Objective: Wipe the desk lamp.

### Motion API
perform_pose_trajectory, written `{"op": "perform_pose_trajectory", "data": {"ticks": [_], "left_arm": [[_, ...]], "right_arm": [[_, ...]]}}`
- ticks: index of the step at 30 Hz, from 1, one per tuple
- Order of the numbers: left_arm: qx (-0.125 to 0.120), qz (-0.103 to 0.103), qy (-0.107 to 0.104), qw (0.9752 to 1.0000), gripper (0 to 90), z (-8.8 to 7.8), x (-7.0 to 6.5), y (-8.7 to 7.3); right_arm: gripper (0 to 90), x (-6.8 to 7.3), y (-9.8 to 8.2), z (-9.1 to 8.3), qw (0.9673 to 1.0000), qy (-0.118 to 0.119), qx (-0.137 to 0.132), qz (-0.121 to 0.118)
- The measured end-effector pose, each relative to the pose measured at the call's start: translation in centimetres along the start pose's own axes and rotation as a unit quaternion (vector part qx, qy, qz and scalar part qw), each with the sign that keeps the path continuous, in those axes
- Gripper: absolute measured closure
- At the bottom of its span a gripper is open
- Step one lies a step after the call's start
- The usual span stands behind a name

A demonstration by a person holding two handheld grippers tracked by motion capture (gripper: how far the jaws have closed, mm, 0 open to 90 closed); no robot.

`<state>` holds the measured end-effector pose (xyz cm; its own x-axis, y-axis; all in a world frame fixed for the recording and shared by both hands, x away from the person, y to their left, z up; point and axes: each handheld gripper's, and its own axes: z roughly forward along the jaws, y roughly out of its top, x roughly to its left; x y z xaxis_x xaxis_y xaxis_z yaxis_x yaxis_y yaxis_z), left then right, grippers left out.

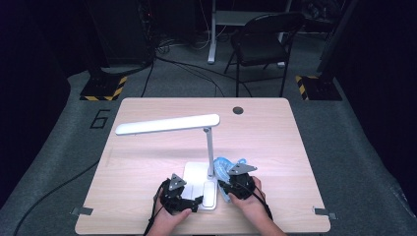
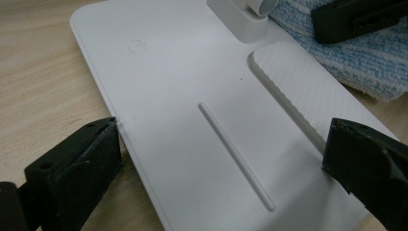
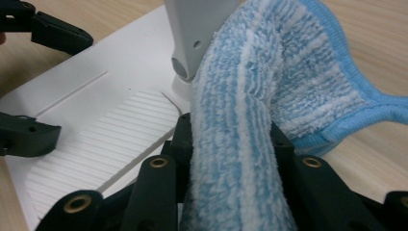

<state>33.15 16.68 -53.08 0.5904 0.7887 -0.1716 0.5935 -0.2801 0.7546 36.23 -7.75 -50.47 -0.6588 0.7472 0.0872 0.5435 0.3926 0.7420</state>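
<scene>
A white desk lamp (image 1: 209, 147) stands on a wooden counter (image 1: 147, 162), and every place here is given relative to the lamp base (image 2: 192, 110).

Left tool (image 1: 183, 196): held by the person's left hand (image 1: 169, 221) at the near left corner of the base. In the left gripper view its two black jaws stand wide apart, one at the left edge of the base and the other over the right edge, beside the ribbed recess (image 2: 298, 91). The left pad sits right at the rim; whether either pad presses on the base cannot be told, and nothing is lifted.

Right tool (image 1: 231, 186): held by the right hand (image 1: 251, 204) just to the right of the base. In the right gripper view its jaws are drawn close and clamp a folded blue cloth (image 3: 240, 144). The cloth rises from between the pads and leans against the foot of the lamp stem (image 3: 192, 33), where the stem meets the base; its loose end spreads onto the counter to the right of the base.

Lamp head (image 1: 167, 124): a long white bar, level, reaching left from the top of the stem, above the counter beyond the base.

A power symbol (image 2: 134, 46) is marked on the far left part of the base.
</scene>
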Motion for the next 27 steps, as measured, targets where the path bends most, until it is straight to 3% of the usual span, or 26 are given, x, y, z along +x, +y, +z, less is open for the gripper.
{"op": "perform_pose_trajectory", "data": {"ticks": [3, 5, 9, 11, 26, 27], "left_arm": [[0.001, -0.001, -0.001, 1.0, 0.0, 0.0, 0.0, 0.0], [0.001, -0.001, -0.001, 1.0, 0.0, 0.0, 0.0, 0.0], [0.0, -0.002, 0.001, 1.0, 0.0, 0.0, -0.1, 0.0], [-0.001, -0.002, 0.001, 1.0, 0.0, 0.0, -0.1, 0.0], [-0.004, -0.005, 0.003, 1.0, 0.0, 0.1, -0.2, 0.0], [-0.003, -0.006, 0.004, 1.0, 0.0, 0.1, -0.2, 0.0]], "right_arm": [[65.8, 0.0, -0.1, 0.0, 1.0, 0.008, -0.002, -0.003], [65.9, 0.3, -0.4, 0.0, 0.9999, 0.013, -0.003, 0.01], [65.9, 0.4, -0.6, -0.1, 0.9998, 0.019, -0.004, 0.008], [65.9, 0.7, -0.8, -0.2, 0.9995, 0.025, -0.002, 0.021], [65.9, 2.1, -2.1, -1.2, 0.9989, 0.042, -0.007, 0.017], [65.9, 2.1, -2.2, -1.3, 0.999, 0.044, -0.006, 0.009]]}}
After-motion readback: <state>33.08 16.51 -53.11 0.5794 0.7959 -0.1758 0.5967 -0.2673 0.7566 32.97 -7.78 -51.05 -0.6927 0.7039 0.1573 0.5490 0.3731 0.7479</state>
